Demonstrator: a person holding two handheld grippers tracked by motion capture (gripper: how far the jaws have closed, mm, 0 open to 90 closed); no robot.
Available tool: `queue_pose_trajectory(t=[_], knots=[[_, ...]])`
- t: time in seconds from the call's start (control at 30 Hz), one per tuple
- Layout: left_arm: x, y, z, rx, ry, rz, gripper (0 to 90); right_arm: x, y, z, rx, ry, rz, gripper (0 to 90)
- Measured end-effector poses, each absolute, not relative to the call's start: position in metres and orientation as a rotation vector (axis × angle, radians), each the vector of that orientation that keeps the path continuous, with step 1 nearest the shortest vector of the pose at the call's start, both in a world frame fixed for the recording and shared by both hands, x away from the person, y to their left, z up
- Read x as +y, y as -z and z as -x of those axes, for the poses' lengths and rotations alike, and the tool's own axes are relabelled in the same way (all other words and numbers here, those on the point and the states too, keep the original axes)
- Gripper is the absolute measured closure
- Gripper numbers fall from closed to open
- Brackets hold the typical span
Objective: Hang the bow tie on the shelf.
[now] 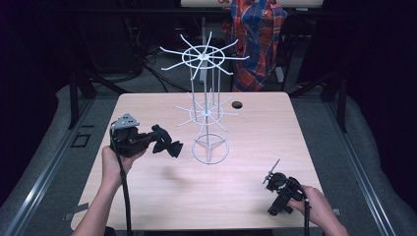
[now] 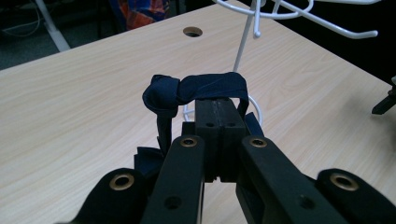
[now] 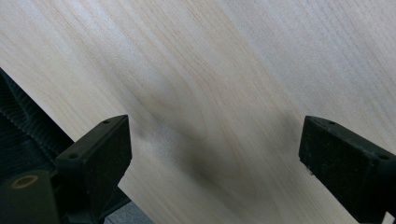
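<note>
Left gripper view shows your left gripper [image 2: 219, 112] with its fingers clamped on the dark navy knotted fabric bow tie [image 2: 196, 91], held above the tabletop [image 2: 70, 102] near the white wire rack [image 1: 206, 98]. It looks soft, light and floppy; keep hold of the band. Your right gripper [image 3: 215, 158] gapes wide, empty.

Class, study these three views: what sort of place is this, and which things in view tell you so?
Probably a lab or workshop set up for recording handling tasks: a plain wooden table with a cable hole, a white wire rack as a prop, cables on the dark floor behind, and a hand-held left gripper clamping a dark bow tie.
</note>
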State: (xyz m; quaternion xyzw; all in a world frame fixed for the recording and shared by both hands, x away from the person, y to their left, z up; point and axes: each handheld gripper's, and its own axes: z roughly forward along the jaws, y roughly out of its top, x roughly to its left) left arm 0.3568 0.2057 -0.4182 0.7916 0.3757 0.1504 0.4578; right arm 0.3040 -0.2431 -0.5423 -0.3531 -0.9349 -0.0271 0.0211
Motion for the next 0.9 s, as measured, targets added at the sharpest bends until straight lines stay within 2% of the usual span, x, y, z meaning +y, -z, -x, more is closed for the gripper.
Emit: queue_pose_trajectory(t=[0.9], knots=[[0.180,0.403,-0.373,0.862,-0.381,-1.978,90.0,-0.243,0.543,-0.304,-2.907,0.097,1.093,9.3]])
